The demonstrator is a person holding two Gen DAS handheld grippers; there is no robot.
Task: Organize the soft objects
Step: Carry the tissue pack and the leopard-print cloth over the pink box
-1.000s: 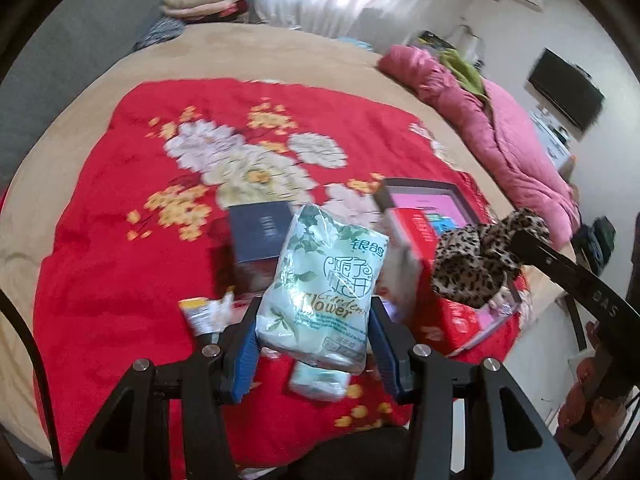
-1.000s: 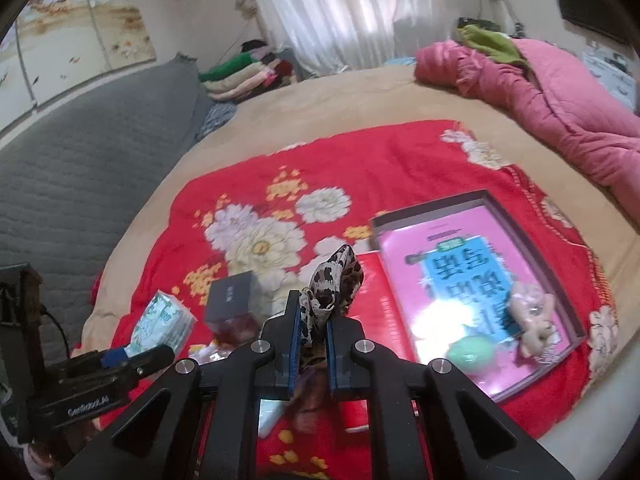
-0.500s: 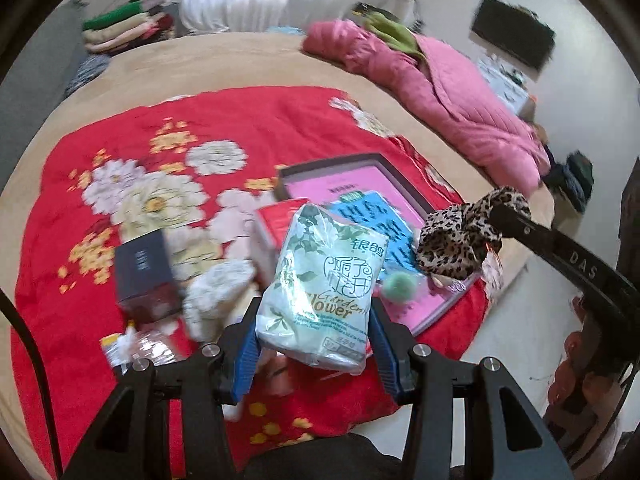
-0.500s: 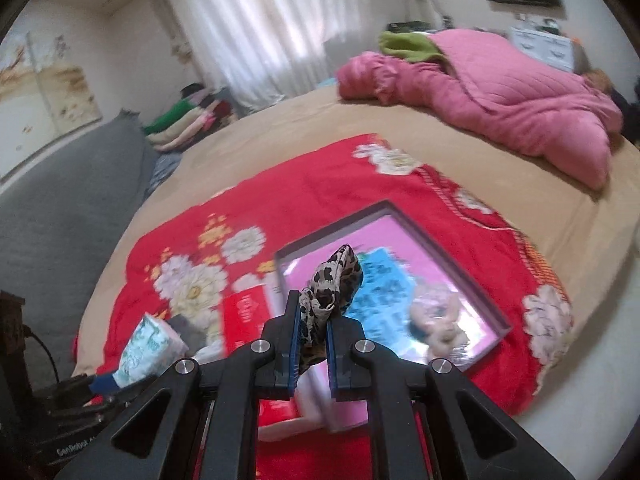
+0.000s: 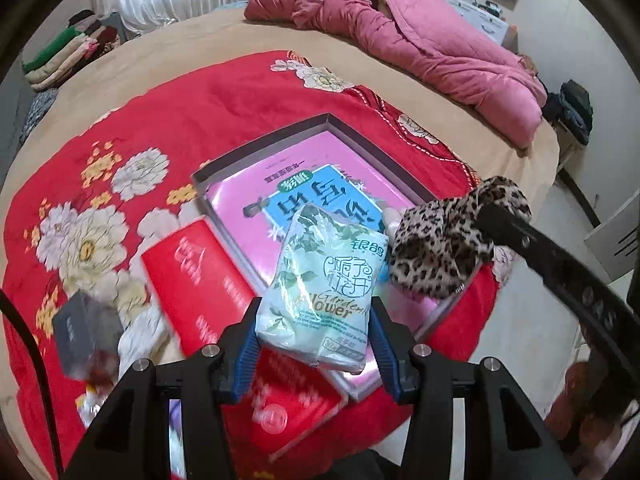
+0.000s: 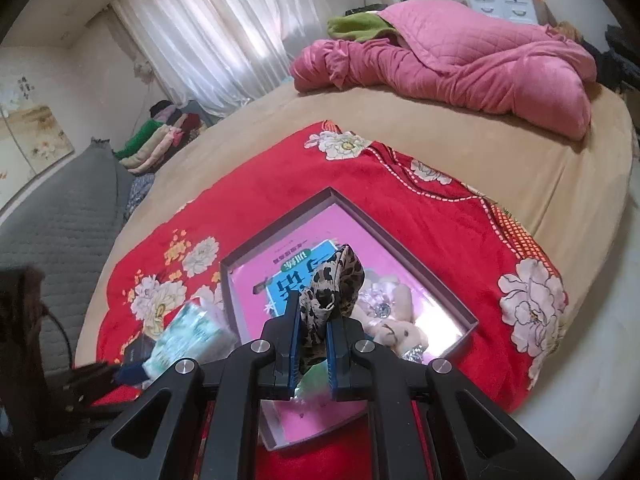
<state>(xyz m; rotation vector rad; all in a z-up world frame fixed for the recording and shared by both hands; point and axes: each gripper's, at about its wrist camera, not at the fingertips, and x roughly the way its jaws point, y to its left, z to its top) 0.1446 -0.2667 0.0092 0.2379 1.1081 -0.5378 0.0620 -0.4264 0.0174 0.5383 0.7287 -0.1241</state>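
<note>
Left gripper point(image 5: 316, 340) clamps a pale green tissue pack point(image 5: 324, 288) by its lower end, jaws fairly wide around it; the pack hangs in the air over the near part of the shallow box point(image 5: 280, 148), not touching it. Right gripper point(image 6: 311, 336) is pinched narrow on a leopard scrunchie point(image 6: 332, 280), also held above the box; in the left view the scrunchie point(image 5: 444, 244) sits just beside the pack.

Box lies on the red floral blanket point(image 5: 224, 92) on the bed point(image 6: 460, 136), with a small plush bear point(image 6: 396, 332) already inside. A red box point(image 5: 200, 276) and a dark small box point(image 5: 80, 328) lie just left of it.

Risks, judged from here:
- Both loads converge on the same near corner, so the grippers or items may bump and knock one loose.
- Pack is slick plastic gripped only at the bottom; it could tip or slide out early, landing on the red box or off the bed edge.
- Scrunchie may snag on a finger pad when released and drag out.
- Dropping onto the bear could pile things over the low rim.
- Box sits near the bed edge on soft bedding; a push could shift or tilt it.
</note>
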